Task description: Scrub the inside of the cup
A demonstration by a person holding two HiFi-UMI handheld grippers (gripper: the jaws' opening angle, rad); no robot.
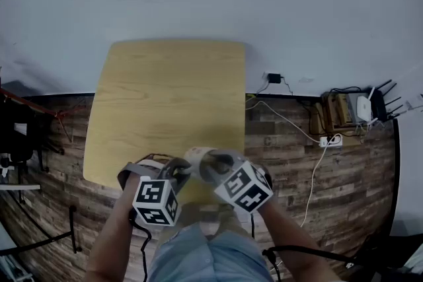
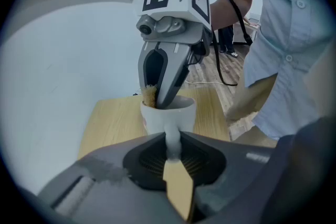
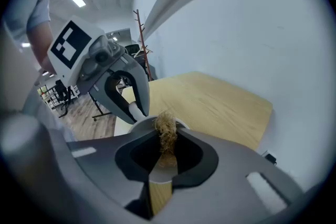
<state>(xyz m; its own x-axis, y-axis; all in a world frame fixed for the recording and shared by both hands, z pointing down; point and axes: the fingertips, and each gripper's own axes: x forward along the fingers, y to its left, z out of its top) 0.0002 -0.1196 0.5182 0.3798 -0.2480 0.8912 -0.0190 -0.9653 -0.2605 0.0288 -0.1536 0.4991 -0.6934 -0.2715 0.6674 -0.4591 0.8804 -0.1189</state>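
cup [image 2: 169, 117] handle clamped in left gripper [image 2: 172, 144] jaws; right gripper [image 3: 167, 140] jaws pinch fibrous scrubber [image 3: 167, 126], tips inside cup.

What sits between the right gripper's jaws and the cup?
A tan fibrous scrubber, clamped in the right gripper, with its tuft at the white cup rim. Both the right gripper view and the left gripper view show it.

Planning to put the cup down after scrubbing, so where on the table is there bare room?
Nearly the whole table is bare, from the wall edge to its left and right edges. Only the near edge is crowded: there the left gripper holds the cup by its handle and the right gripper holds the scrubber in its mouth.
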